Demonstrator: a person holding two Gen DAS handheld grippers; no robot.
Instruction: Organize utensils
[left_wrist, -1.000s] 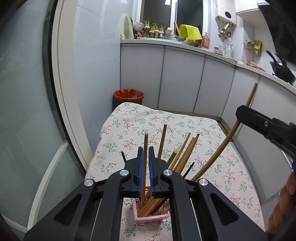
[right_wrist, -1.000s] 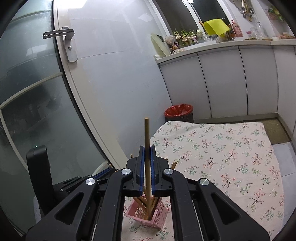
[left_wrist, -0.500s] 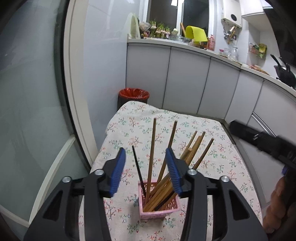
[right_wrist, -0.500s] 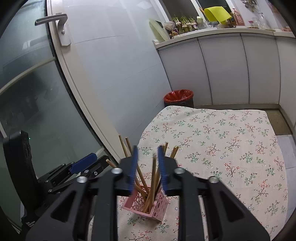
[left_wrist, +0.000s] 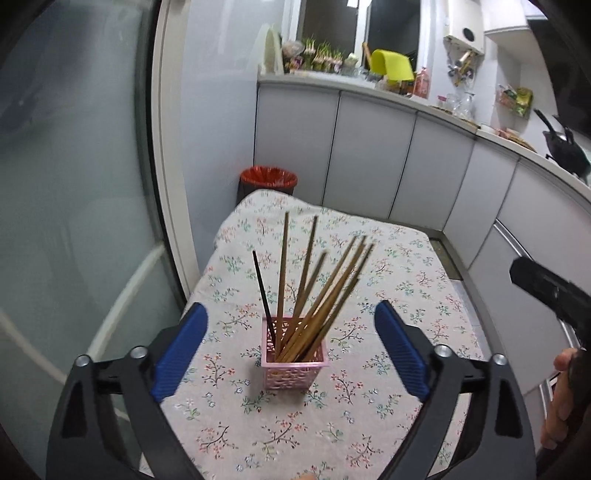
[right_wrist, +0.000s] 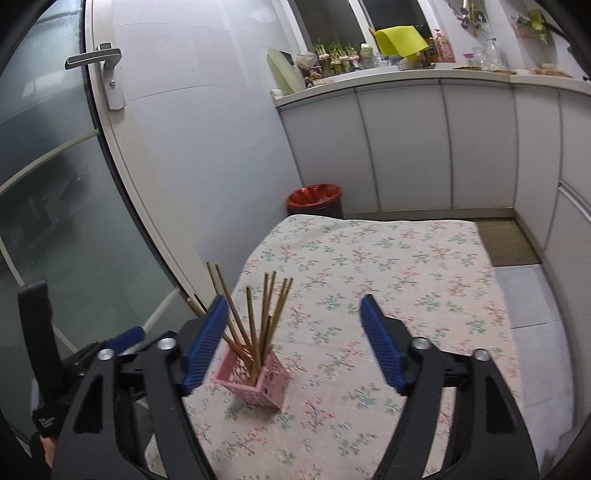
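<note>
**Chopsticks binned; both tongs empty**

Left tongs (left_wrist: 291, 347): jaws opening, spread wide, nothing pressed between the blue pads. The pink basket (left_wrist: 295, 363) sits framed in the gap but untouched.

Right tongs (right_wrist: 291, 347): jaws opening, likewise wide and empty, hanging just beside the basket, which lies toward the left pad in that view.

Chopsticks (left_wrist: 317, 291): wooden bundle plus one dark stick, all upright-to-leaning inside the basket, fanned out, tips apart.

Basket stands on the counter (left_wrist: 388, 266), under a floral cloth, near its close edge.

No loose utensils show elsewhere on the cloth. Judgement: sorting looks essentially complete; at most a tidying of the fan remains.
</note>
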